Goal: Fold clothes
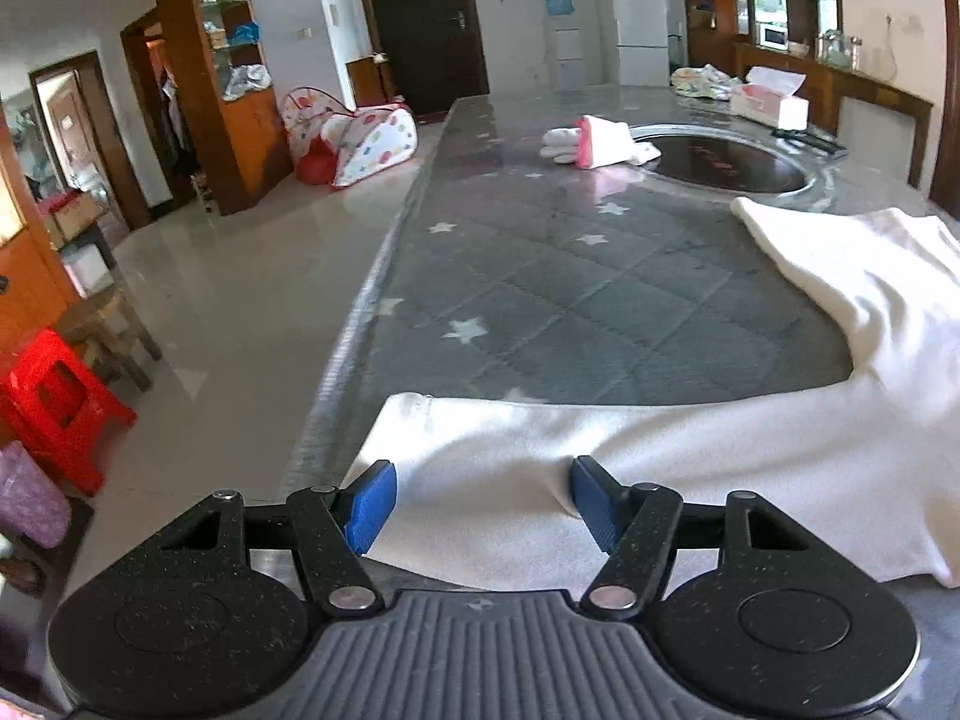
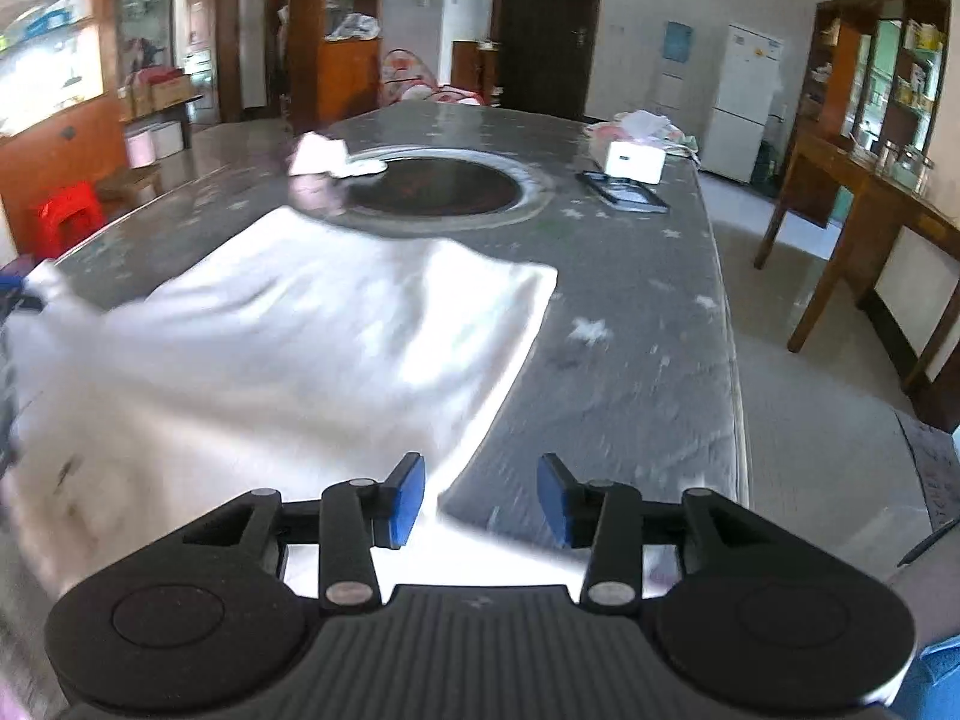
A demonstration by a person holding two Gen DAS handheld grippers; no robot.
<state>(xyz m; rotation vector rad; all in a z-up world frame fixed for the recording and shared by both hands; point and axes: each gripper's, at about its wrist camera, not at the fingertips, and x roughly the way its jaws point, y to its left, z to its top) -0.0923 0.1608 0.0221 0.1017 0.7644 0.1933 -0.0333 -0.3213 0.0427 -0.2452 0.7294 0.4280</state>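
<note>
White garment [image 1: 660,450] lies spread on the bench [image 1: 540,276], directly under our left gripper [image 1: 483,504], fingers apart, nothing clamped. Our right gripper [image 2: 480,501] fingers stand apart over its edge.

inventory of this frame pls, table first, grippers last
white garment: 1, white, spread on the near table.
table: 1, grey starred cover.
round inset: 1, dark, table centre.
folded clothes: 1 pile, white and pink, by the inset.
tissue box: 1, white and pink, far table.
red stool: 1, on the floor.
fridge: 1, white, far wall.
left gripper: blue pads, open over the garment.
right gripper: blue pads, open at the garment's edge.
</note>
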